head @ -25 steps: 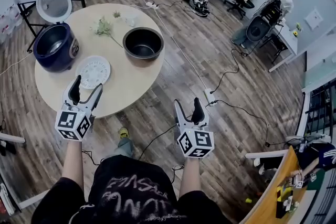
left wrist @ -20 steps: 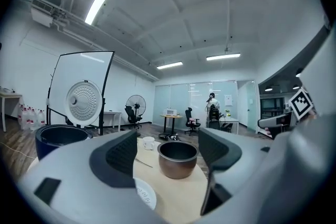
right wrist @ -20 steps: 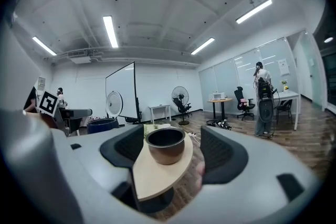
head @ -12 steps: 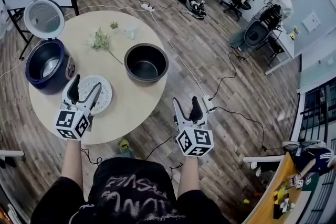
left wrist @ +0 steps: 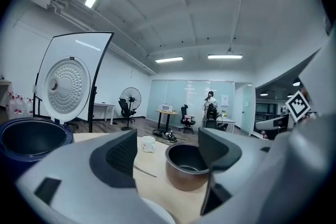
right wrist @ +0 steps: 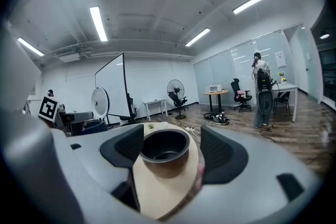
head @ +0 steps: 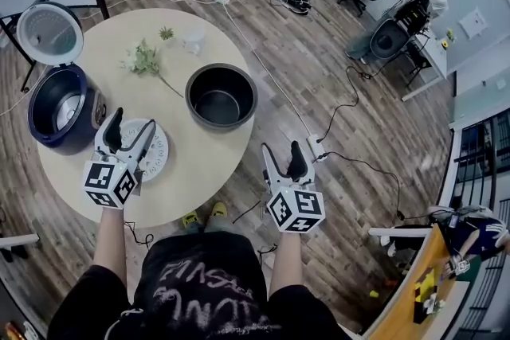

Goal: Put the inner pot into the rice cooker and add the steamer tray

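Both tools have closed on the round counter since a second ago; the left tool, which then stood at the near rim short of the steamer tray, now hangs over that tray; the right tool is over the wooden floor as before, but the counter's edge now lies just ahead of it and to its left. Each tool is released, jaws well apart, with nothing between them.

Only the head view shows the whole layout: the inner pot stands on the counter ahead of the left tool and to its right, and ahead-left of the right tool, apart from both; the rice cooker, its lid swung up, stands to the left of the left tool; a flower sprig lies beyond the tray. The left gripper view alone shows a white cup behind the pot, and the tray as a pale sliver under the jaws; the right gripper view frames the pot squarely between its jaws, past the counter's rim.

The pot is upright and empty; round, with a thin flared rim, black inside and dark brown outside.
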